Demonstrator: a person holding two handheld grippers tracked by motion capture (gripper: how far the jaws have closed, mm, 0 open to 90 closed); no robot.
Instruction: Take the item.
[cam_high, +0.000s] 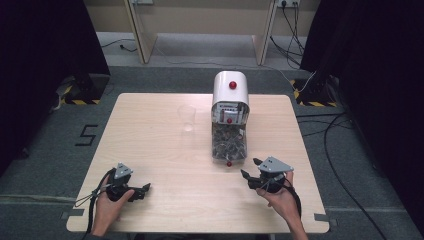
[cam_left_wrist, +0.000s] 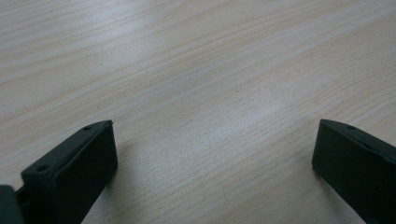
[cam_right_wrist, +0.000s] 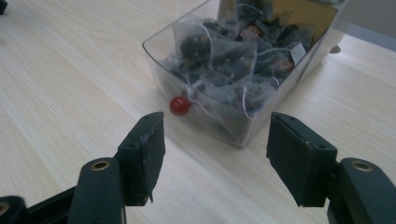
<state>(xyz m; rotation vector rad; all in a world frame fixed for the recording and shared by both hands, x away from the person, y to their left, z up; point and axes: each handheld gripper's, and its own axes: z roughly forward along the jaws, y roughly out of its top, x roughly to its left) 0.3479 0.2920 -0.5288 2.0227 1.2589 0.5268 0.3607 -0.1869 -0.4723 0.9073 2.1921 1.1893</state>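
The red knob (cam_right_wrist: 180, 105) on the front of the clear drawer (cam_right_wrist: 243, 88), packed with tea bags (cam_right_wrist: 219, 60), sits at the near end of the white dispenser (cam_high: 230, 90) in the middle of the table (cam_high: 150, 150), just ahead of my right gripper (cam_right_wrist: 212, 140). That gripper's jaws are spread, with nothing between them, and the knob lies a little to the left of their gap. To take it cleanly I judge I should shift left until the knob is centred, come in low and level, and close on the knob alone, keeping clear of the thin plastic wall. A slow, straight pull should slide the drawer without dragging the whole dispenser. A clear cup (cam_high: 187, 117) stands beside the dispenser, well apart from my hands. My left gripper (cam_high: 142, 190) rests spread and empty over bare wood near the table's front edge.
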